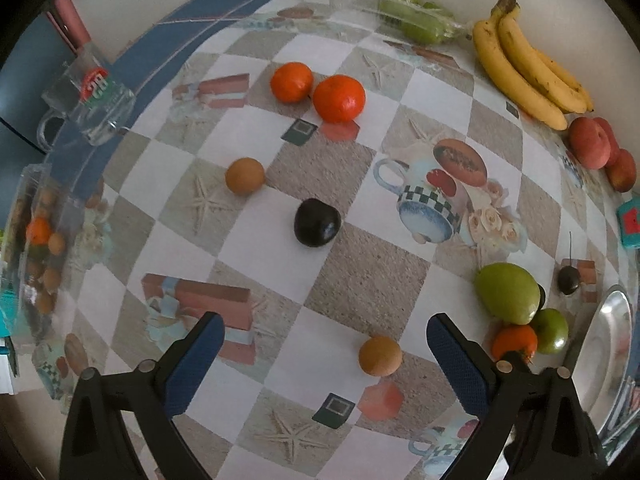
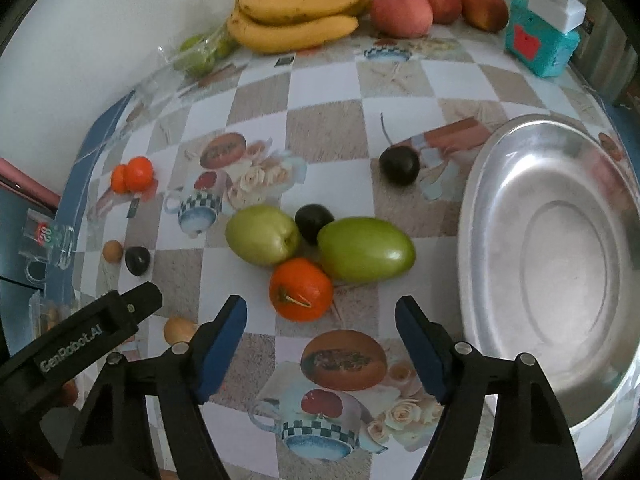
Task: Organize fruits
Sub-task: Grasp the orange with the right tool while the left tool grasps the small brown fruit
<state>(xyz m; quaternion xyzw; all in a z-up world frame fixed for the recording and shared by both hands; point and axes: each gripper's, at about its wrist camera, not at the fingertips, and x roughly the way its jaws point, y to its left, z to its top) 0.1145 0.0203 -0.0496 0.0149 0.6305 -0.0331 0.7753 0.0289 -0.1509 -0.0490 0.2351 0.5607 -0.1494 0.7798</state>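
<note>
My left gripper (image 1: 324,332) is open and empty above the checked tablecloth, with a small brown fruit (image 1: 379,356) just between and ahead of its fingers. A dark plum (image 1: 317,222), another brown fruit (image 1: 245,175) and two oranges (image 1: 338,98) lie farther off. My right gripper (image 2: 322,320) is open and empty, just short of an orange (image 2: 301,289). Behind that orange lie two green mangoes (image 2: 366,249), (image 2: 262,234) and a dark plum (image 2: 314,218). Another plum (image 2: 399,165) lies nearer the empty steel bowl (image 2: 480,216).
Bananas (image 2: 298,16), red apples (image 2: 401,11) and bagged green fruit (image 2: 200,54) line the wall. A teal box (image 2: 541,42) stands at the back right. A glass mug (image 1: 90,96) and a clear container of fruit (image 1: 38,248) stand at the left table edge.
</note>
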